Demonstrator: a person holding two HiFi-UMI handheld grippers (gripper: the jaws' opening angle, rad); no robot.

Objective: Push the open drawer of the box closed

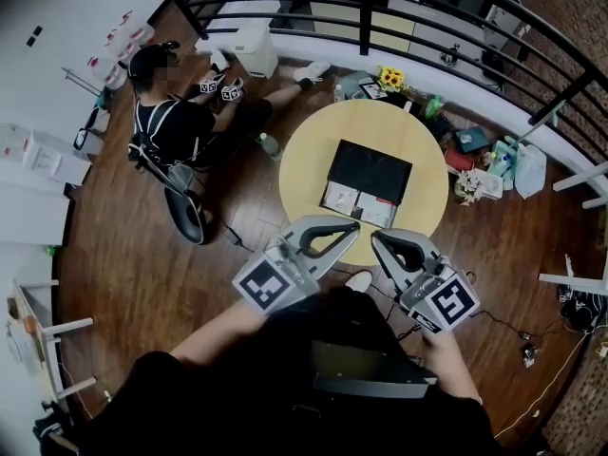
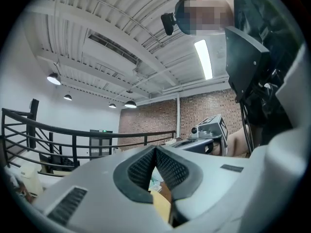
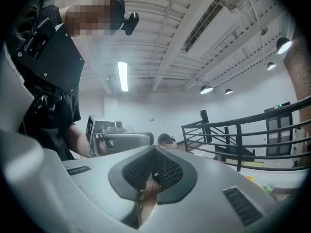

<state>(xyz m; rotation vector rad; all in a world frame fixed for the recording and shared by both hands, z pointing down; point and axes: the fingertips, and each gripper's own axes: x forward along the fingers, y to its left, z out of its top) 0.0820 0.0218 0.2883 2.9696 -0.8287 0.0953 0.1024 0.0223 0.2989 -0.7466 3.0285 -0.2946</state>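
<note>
On the round yellow table [image 1: 304,160] lies a flat black box [image 1: 372,169]. Its drawer [image 1: 359,203] stands pulled out toward me, with white and red contents showing. My left gripper [image 1: 352,226] and right gripper [image 1: 378,237] are held side by side over the table's near edge, short of the drawer and apart from it. In the left gripper view the pads [image 2: 146,168] meet at the tip with nothing between them. The right gripper's pads [image 3: 167,170] also meet, empty. Both point slightly upward.
A person [image 1: 176,126] sits on the wooden floor to the table's left, with marker cubes [image 1: 220,87] beside them. A black railing [image 1: 399,17] curves behind the table. Bags and sunflowers [image 1: 389,77] lie along the back right. Cables [image 1: 503,329] run across the floor at right.
</note>
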